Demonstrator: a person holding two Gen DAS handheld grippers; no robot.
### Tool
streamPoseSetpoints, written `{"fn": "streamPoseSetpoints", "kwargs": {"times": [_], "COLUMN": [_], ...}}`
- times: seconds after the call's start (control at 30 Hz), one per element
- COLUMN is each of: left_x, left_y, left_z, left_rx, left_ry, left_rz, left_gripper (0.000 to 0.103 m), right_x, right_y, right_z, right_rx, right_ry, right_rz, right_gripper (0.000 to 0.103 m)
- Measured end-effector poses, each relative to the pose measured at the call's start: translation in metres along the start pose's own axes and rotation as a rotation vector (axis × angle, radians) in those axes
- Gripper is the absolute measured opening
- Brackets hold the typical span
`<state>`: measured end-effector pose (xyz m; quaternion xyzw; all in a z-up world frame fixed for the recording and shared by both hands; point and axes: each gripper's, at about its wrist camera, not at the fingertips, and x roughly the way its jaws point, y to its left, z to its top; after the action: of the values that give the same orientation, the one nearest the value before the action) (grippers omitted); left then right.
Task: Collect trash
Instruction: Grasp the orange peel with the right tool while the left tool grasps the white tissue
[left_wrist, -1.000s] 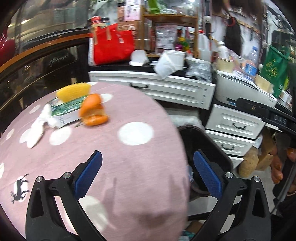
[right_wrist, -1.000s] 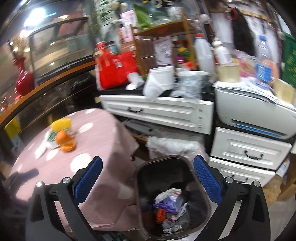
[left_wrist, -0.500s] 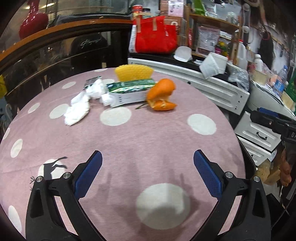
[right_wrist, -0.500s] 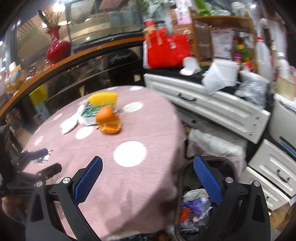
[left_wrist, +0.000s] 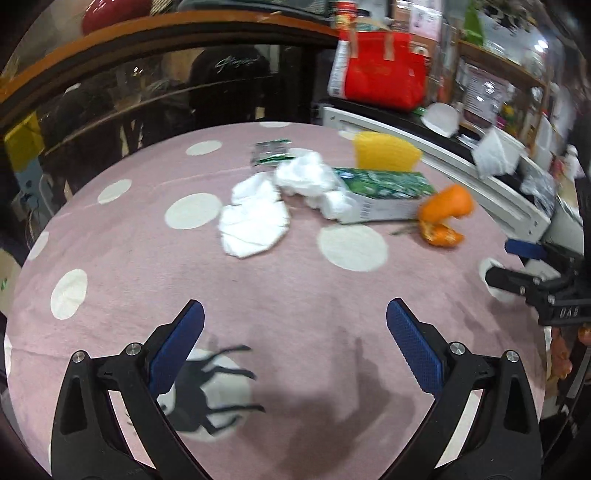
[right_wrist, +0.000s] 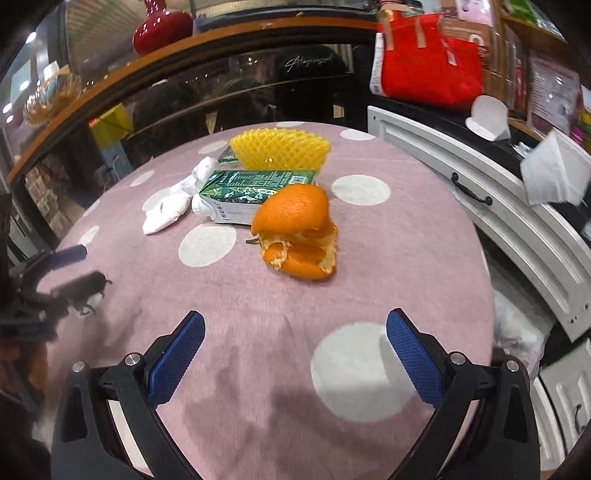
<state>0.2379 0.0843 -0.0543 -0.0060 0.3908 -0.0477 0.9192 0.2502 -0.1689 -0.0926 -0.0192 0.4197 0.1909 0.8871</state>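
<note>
Here the trash is all bunched on the far half of the desk (right_wrist: 424, 258): a yellow net (right_wrist: 279, 149) at the back, a green carton (right_wrist: 245, 194) lying flat in front of it, orange peel (right_wrist: 297, 230) touching the carton's near right corner, and crumpled tissues (left_wrist: 258, 218) against the carton's left end, with a small green wrapper (left_wrist: 271, 150) behind them.

Risks, biggest first. The cloth looks soft, so fingers driven low could snag and drag it, shifting the whole pile. The carton is wide and flat; a grab across it may slip or shove the peel and tissues aside. The peel is curled and open, likely to crush or drop a piece if pinched at one edge. The tissues are light and could come up only in part.

The right gripper (right_wrist: 295, 341) hovers above the near desk, aimed at the peel, its fingers spread wide and empty. The left gripper (left_wrist: 295, 332) hovers likewise, facing the tissues, fingers also spread with nothing between them. Each shows at the edge of the other's view, well apart.
</note>
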Motion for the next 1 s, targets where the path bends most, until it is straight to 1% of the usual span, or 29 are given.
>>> {"fn": "streamPoseSetpoints", "kwargs": {"times": [0.03, 0.1, 0.2, 0.3, 0.37, 0.53, 0.6, 0.67, 0.7, 0.73, 0.77, 0.8, 0.87, 0.93, 1.0], "left_x": [0.005, 0.013, 0.035, 0.055, 0.070, 0.092, 0.096, 0.099, 0.100, 0.102, 0.101, 0.101, 0.098, 0.094, 0.089], "left_y": [0.010, 0.019, 0.024, 0.027, 0.030, 0.035, 0.035, 0.032, 0.031, 0.030, 0.030, 0.030, 0.029, 0.028, 0.029], "left_z": [0.005, 0.012, 0.025, 0.035, 0.042, 0.058, 0.062, 0.063, 0.063, 0.063, 0.062, 0.062, 0.062, 0.062, 0.061], "left_rx": [-0.028, -0.045, -0.018, -0.003, -0.004, -0.028, -0.035, -0.027, -0.024, -0.025, -0.024, -0.025, -0.037, -0.039, -0.052], "left_ry": [0.005, 0.010, 0.034, 0.052, 0.070, 0.092, 0.098, 0.106, 0.108, 0.113, 0.110, 0.108, 0.103, 0.093, 0.083], "left_rz": [0.001, 0.010, 0.041, 0.046, 0.064, 0.071, 0.060, 0.061, 0.062, 0.055, 0.054, 0.050, 0.031, 0.045, 0.042], "left_gripper": [0.097, 0.097, 0.097, 0.097, 0.097, 0.097, 0.089, 0.075, 0.070, 0.059, 0.052, 0.048, 0.033, 0.026, 0.022], "right_x": [0.005, 0.016, 0.029, 0.041, 0.048, 0.064, 0.069, 0.072, 0.073, 0.072, 0.071, 0.068, 0.063, 0.058, 0.053], "right_y": [0.002, 0.006, 0.006, 0.004, 0.006, 0.009, 0.008, 0.008, 0.007, 0.007, 0.006, 0.004, 0.003, 0.003, 0.002], "right_z": [0.003, 0.010, 0.020, 0.029, 0.035, 0.046, 0.046, 0.046, 0.046, 0.046, 0.045, 0.044, 0.043, 0.042, 0.041], "right_rx": [-0.012, -0.037, -0.042, -0.033, -0.045, -0.055, -0.053, -0.050, -0.051, -0.054, -0.052, -0.044, -0.037, -0.035, -0.028], "right_ry": [0.008, 0.022, 0.037, 0.055, 0.064, 0.089, 0.095, 0.110, 0.111, 0.106, 0.105, 0.100, 0.089, 0.076, 0.070], "right_rz": [0.000, -0.009, -0.015, -0.001, 0.000, -0.019, -0.028, -0.033, -0.049, -0.058, -0.052, -0.042, -0.036, -0.035, -0.029], "right_gripper": [0.097, 0.097, 0.097, 0.097, 0.097, 0.097, 0.092, 0.069, 0.066, 0.061, 0.059, 0.058, 0.052, 0.046, 0.043]}}
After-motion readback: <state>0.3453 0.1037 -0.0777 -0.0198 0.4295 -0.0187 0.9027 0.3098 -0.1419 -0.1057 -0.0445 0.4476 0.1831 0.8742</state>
